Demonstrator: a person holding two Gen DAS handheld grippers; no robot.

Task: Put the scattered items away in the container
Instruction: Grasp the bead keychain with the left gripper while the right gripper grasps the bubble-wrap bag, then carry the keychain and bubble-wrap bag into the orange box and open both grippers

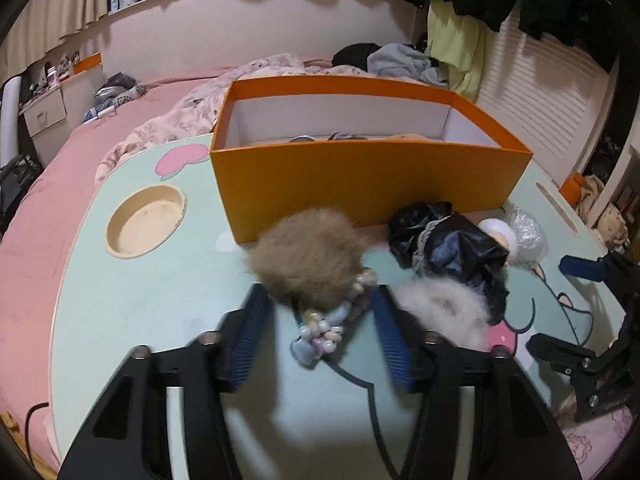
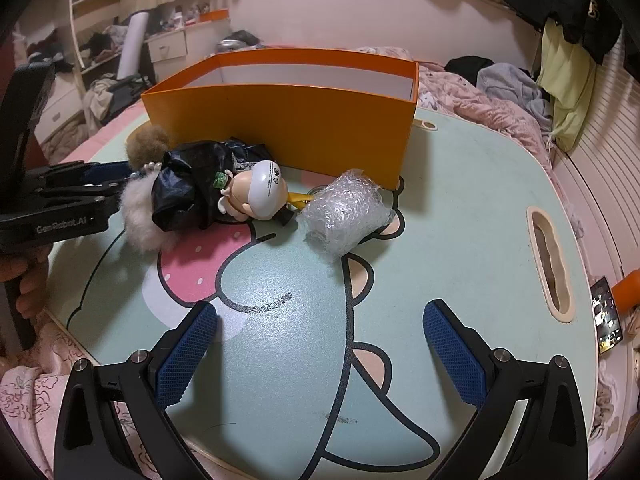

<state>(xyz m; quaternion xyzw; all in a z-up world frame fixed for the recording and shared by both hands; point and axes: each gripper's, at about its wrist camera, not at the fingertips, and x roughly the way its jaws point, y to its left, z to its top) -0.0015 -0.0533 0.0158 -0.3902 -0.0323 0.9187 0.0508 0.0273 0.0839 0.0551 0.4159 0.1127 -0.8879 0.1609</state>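
Note:
An open orange box stands on the mint cartoon table; it also shows in the right wrist view. My left gripper is open around a brown fur pompom with a pastel bead charm. Beside it lie a white fur pompom, a black glossy bundle, a bald doll and a bubble-wrap bundle. My right gripper is open and empty above the table front, apart from the items.
A round cup recess sits left of the box and a handle slot at the table's right. A pink bed with a crumpled quilt surrounds the table. Clothes hang at the right.

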